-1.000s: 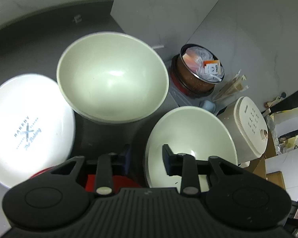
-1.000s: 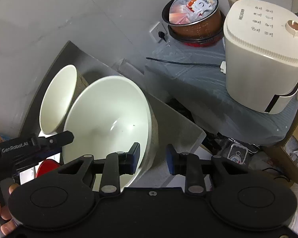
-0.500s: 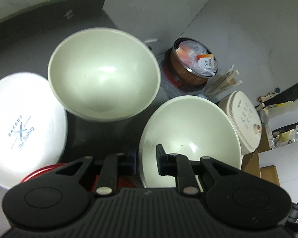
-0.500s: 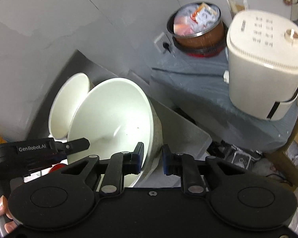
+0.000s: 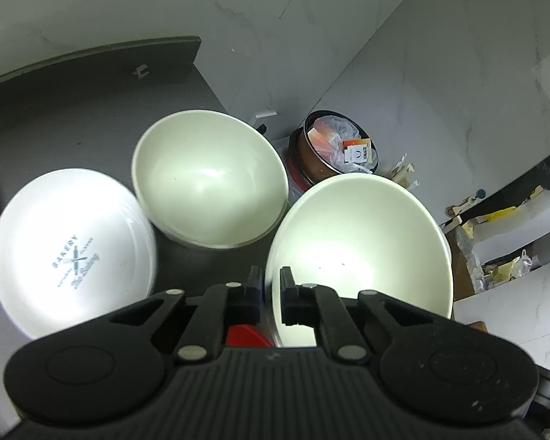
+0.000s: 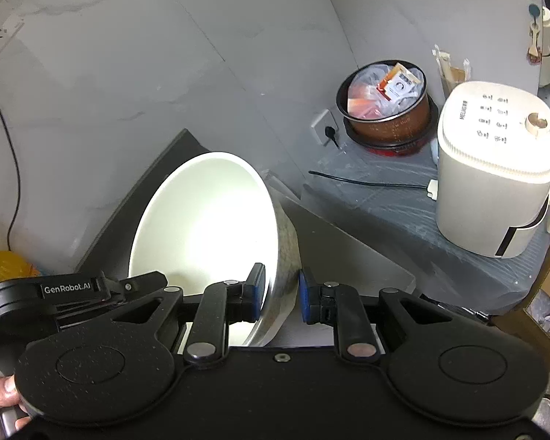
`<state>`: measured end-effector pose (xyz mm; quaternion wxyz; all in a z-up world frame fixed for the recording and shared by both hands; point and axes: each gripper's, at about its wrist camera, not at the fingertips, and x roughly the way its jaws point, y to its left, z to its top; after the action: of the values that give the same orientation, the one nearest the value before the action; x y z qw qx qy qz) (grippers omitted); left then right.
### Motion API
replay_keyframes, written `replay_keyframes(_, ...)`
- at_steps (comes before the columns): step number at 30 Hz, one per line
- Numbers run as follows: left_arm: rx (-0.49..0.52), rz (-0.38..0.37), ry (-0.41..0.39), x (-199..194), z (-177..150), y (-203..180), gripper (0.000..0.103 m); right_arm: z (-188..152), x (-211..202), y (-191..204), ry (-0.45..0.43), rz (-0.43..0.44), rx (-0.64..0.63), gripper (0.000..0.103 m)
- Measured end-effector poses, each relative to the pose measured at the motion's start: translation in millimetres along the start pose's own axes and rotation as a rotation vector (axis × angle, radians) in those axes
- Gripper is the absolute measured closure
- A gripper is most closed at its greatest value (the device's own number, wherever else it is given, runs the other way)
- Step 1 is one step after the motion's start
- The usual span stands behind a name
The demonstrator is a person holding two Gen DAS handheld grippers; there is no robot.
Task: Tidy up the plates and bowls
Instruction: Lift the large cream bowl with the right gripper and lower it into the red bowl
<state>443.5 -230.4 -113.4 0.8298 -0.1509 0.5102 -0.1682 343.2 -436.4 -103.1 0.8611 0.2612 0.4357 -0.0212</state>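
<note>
Left gripper (image 5: pixel 271 295) is pinching the near bowl's (image 5: pixel 359 242) rim, lower right of its view; right gripper (image 6: pixel 281 295) is clamping the same bowl (image 6: pixel 205 220). "BAKERY" plate (image 5: pixel 73 253) is only showing left-side; "GenRobot.AI" and the white cooker (image 6: pixel 495 168) only right-side.

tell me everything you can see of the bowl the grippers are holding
The held bowl is large, round and deep, glossy cream-white inside with a speckled grey outer wall, ceramic by its look. It is empty, with a few dark specks inside. The left gripper pinches its near rim; the right gripper clamps the opposite rim, one pad inside, one outside. It sits tilted, beside another bowl.
</note>
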Motion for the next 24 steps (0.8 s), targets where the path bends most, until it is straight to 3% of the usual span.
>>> replay_keyframes(12, -0.027, -0.003, -0.042, -51, -16, 32, 0.096, -18, -16, 34, -0.024, 0.038, -0.019, 0.083)
replay_keyframes(24, -0.064, 0.014, -0.043, -76, -34, 65, 0.096, -43, -19, 60, 0.013, 0.040, -0.055, 0.083)
